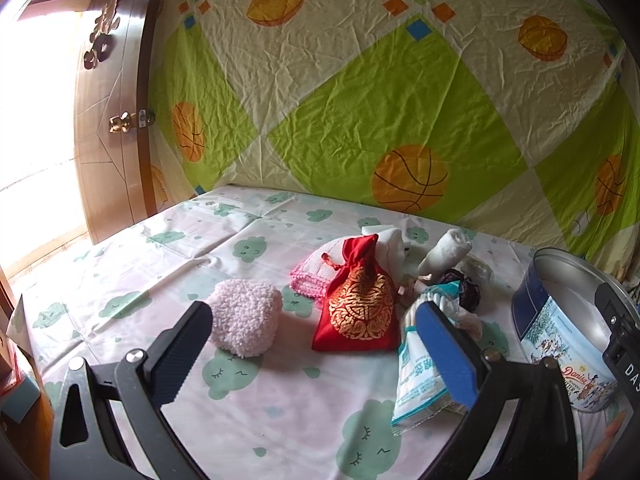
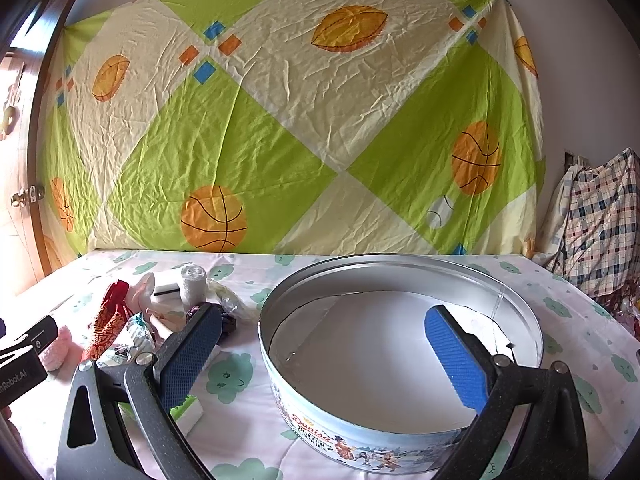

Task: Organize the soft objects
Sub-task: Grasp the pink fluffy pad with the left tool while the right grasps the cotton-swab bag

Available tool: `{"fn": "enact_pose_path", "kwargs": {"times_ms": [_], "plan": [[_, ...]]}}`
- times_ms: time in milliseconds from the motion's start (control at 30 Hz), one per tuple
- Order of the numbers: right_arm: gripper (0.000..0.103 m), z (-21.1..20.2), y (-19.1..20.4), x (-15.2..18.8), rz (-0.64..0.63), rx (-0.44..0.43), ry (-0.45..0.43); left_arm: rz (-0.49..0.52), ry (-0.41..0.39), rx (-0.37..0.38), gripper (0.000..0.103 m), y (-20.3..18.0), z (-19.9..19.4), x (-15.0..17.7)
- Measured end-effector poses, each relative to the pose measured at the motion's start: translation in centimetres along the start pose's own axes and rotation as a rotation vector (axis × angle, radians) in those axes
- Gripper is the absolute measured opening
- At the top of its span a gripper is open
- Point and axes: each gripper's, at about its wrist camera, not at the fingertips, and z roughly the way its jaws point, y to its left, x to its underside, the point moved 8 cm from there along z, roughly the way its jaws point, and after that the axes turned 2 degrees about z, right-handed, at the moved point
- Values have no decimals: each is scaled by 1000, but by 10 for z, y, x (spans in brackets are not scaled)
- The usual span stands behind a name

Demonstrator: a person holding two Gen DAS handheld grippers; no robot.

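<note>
While both tongs gape wide, holding nothing: left gripper (image 1: pixel 316 340) faces red pouch (image 1: pixel 358 304), pink fluffy pad (image 1: pixel 246 322) beside left finger; right gripper (image 2: pixel 324 350) straddles cookie tin (image 2: pixel 400 432) rim.

A round blue-and-white metal biscuit tin (image 2: pixel 360 432) bears the red script brand "Danisa" on its side wall, with partly hidden lines beneath that appear to read "Butter Cookies". Left of the tin, a black device body (image 2: pixel 22 372) shows white lettering ending "nRobot.AI". In the left wrist view another black casing (image 1: pixel 626 364) at the tin's right edge reads "DAS". Left of the tin, a white-and-teal plastic packet (image 1: pixel 420 384) carries Chinese characters too blurred to read.
</note>
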Motion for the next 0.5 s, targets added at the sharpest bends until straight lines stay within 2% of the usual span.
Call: {"fn": "enact_pose_path", "kwargs": {"times_ms": [200, 400, 500], "plan": [[102, -1, 9, 5, 3, -79, 41, 23, 21, -36, 103, 21, 3, 1], [102, -2, 40, 16, -2, -200, 116, 29, 52, -84, 103, 52, 10, 5], [96, -2, 62, 25, 11, -280, 175, 15, 75, -106, 103, 73, 15, 8]]}}
